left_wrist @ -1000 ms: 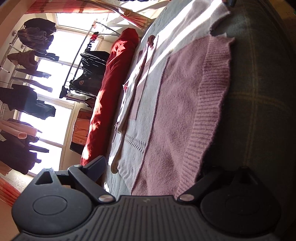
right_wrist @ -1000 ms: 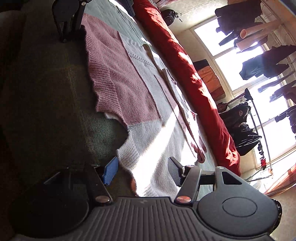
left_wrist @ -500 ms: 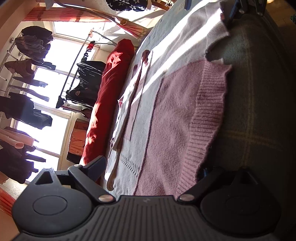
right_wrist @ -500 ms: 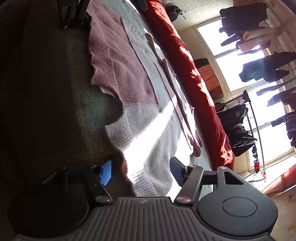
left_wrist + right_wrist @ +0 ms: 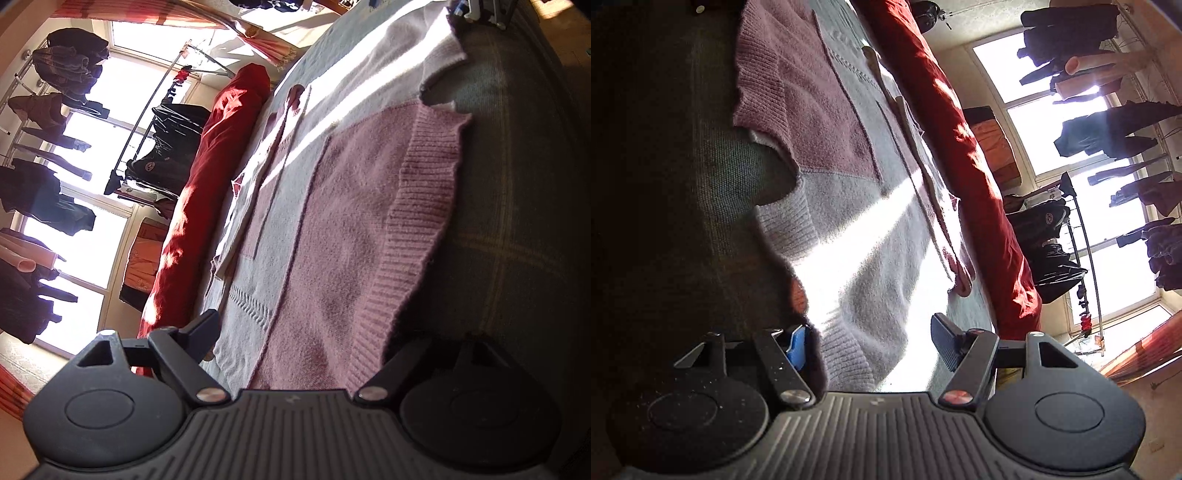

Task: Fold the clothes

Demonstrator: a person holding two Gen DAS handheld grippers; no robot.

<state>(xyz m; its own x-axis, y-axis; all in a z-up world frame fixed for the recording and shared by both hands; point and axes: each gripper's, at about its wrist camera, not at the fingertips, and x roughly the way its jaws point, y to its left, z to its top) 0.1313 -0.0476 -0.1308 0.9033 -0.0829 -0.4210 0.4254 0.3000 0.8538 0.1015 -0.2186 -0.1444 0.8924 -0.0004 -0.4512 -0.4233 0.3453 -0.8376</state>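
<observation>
A pink and grey knitted sweater (image 5: 332,229) lies flat on the bed (image 5: 509,221), its ribbed pink hem at the near right. The left tool (image 5: 303,343) is closing over the sweater's near edge, the knit between its jaws. A rolled red blanket (image 5: 207,192) lies beside the sweater at the left.

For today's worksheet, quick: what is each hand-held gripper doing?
Left hand-held gripper: closing over the sweater's pink hem.
Right hand-held gripper: open around its grey hem.
</observation>
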